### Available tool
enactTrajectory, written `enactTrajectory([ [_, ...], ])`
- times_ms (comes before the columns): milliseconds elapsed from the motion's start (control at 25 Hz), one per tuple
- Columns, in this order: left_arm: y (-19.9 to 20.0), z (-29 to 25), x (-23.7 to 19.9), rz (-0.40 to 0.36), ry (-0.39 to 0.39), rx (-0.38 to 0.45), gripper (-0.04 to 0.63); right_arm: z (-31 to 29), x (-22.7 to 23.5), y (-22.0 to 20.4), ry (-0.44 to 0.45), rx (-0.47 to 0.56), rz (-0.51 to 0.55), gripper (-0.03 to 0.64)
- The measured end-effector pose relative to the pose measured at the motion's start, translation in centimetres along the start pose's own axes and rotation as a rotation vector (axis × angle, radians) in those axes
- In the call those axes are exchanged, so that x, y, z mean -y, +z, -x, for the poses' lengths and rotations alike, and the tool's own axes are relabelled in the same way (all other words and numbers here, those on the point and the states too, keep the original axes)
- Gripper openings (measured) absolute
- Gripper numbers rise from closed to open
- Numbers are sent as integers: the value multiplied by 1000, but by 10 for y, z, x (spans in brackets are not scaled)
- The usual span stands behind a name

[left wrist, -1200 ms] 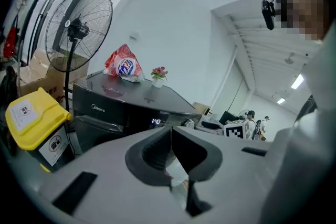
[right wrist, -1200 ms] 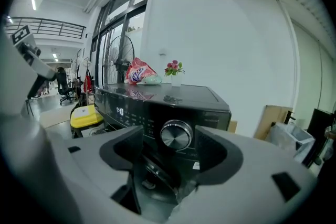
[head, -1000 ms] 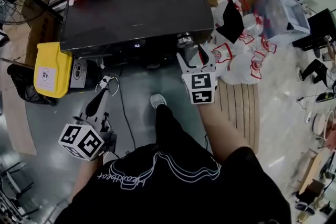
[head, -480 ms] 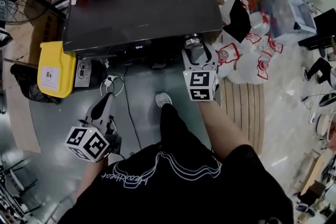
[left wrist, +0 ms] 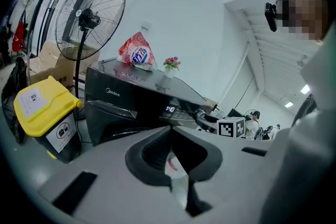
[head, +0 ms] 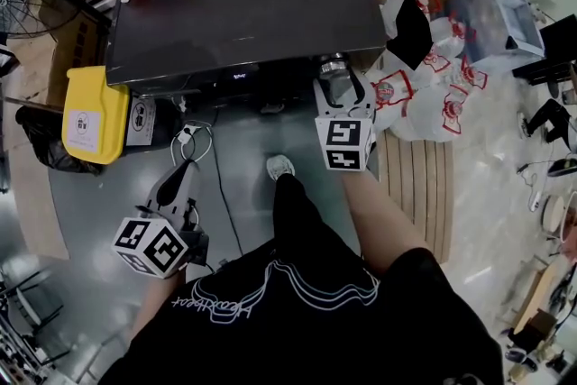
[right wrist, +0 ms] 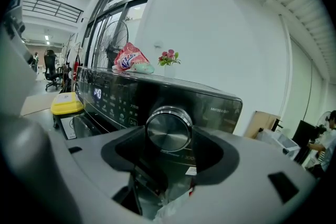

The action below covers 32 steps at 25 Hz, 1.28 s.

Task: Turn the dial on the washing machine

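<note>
Black and glossy, the washing machine (head: 243, 4) is seen across the upper middle of the head view, its front turned toward the bottom of the frame. The right gripper (head: 340, 87) is held at the right end of that front. Its jaws have just been closing and stand wide to either side of the dial (right wrist: 169, 131). No gap is seen between pads and rim in the right gripper view, so a grip is judged to be made. The left gripper (left wrist: 170, 128) is held low at the lower left of the head view, its jaws drawn together on nothing. The dial, a polished metal knob at the centre of the right gripper view, is caught only by its outer edge, so slipping is the main risk. If the wrist is rolled before enough pressure is applied, the pads could skate round the smooth rim and the setting would be left unchanged. If the roll is made off the knob's axis, one pad could be levered off. The touch keys (right wrist: 118, 106) just left of the dial could also be brushed. An overshoot past the wanted programme is possible too.
</note>
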State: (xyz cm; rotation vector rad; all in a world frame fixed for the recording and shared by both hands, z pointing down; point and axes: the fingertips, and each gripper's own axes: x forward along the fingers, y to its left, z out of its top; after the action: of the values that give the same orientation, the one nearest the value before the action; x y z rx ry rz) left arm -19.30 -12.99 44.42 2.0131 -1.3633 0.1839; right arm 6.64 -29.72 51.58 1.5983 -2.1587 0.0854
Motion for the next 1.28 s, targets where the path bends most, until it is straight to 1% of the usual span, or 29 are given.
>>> enactTrajectory([
  [320, -5, 0, -2, 7, -2, -3, 11, 1, 1, -1, 31, 14, -104, 278],
  [520, -4, -2, 0, 5, -10, -5, 11, 0, 3, -2, 53, 26, -191, 278],
  [600, -3, -3, 0, 0, -16, -2, 11, 0, 4, -3, 72, 34, -248, 278],
  [720, -2, -2, -2, -5, -17, 4, 11, 0, 5, -4, 105, 49, -374, 278],
  [800, -2, -1, -4, -8, -16, 8, 11, 0, 5, -5, 117, 50, -424, 278],
  [960, -3, -1, -6, -6, -13, 14, 11, -1, 5, -5, 132, 50, -458, 278],
  [1280, -3, -1, -4, -9, -18, 19, 11, -1, 6, -5, 167, 67, -580, 278],
])
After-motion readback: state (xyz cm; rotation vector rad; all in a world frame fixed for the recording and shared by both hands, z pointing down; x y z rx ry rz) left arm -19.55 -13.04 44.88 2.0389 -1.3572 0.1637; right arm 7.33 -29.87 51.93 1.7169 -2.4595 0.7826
